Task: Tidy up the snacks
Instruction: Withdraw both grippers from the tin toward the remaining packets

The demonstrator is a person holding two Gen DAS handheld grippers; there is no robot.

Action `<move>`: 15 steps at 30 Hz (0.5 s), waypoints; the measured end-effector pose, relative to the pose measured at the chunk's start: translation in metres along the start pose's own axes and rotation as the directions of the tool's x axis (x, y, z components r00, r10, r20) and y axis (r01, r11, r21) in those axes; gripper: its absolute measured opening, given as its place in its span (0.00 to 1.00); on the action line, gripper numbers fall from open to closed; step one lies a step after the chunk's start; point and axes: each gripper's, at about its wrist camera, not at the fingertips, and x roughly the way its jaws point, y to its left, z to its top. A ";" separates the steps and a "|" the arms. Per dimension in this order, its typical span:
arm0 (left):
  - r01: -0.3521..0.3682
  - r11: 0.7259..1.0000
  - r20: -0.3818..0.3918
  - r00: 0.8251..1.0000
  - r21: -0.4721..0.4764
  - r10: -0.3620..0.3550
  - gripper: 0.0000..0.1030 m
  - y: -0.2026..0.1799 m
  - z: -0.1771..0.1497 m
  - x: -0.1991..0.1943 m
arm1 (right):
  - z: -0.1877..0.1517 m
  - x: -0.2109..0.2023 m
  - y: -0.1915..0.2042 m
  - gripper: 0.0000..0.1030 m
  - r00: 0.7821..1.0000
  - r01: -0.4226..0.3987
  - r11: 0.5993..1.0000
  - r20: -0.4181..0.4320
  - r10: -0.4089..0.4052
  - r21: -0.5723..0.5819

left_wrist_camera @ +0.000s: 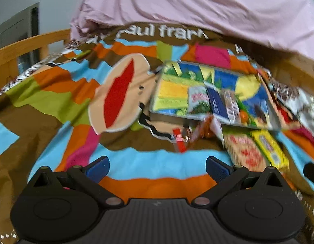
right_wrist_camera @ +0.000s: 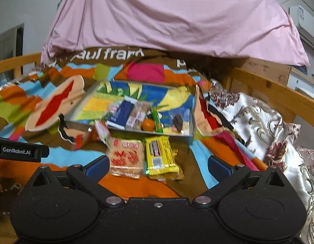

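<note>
Left wrist view: the left gripper (left_wrist_camera: 158, 169) has its fingers spread wide, grasping nothing, over the colourful bedspread (left_wrist_camera: 55, 93). Ahead and right of the fingers sits the shallow box (left_wrist_camera: 173, 89) with snacks inside; a cracker packet (left_wrist_camera: 245, 154) and a yellow bar (left_wrist_camera: 269, 150) lie right of the right finger. Right wrist view: the right gripper (right_wrist_camera: 159, 167) is likewise released, with the cracker packet (right_wrist_camera: 126, 156) and yellow bar (right_wrist_camera: 160, 154) between its fingers, the box (right_wrist_camera: 173, 134) just beyond.
</note>
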 end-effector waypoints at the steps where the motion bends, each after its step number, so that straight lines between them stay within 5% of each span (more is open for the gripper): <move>1: 0.002 1.000 -0.008 1.000 0.010 -0.002 1.00 -0.002 -0.003 0.002 | 0.000 0.002 0.000 0.99 1.000 0.003 1.000 -0.007 -0.003 -0.001; 15: 0.072 0.996 -0.006 0.997 0.054 -0.072 1.00 -0.012 -0.009 0.010 | 0.008 0.012 -0.009 0.99 1.000 0.023 0.999 -0.007 -0.023 -0.032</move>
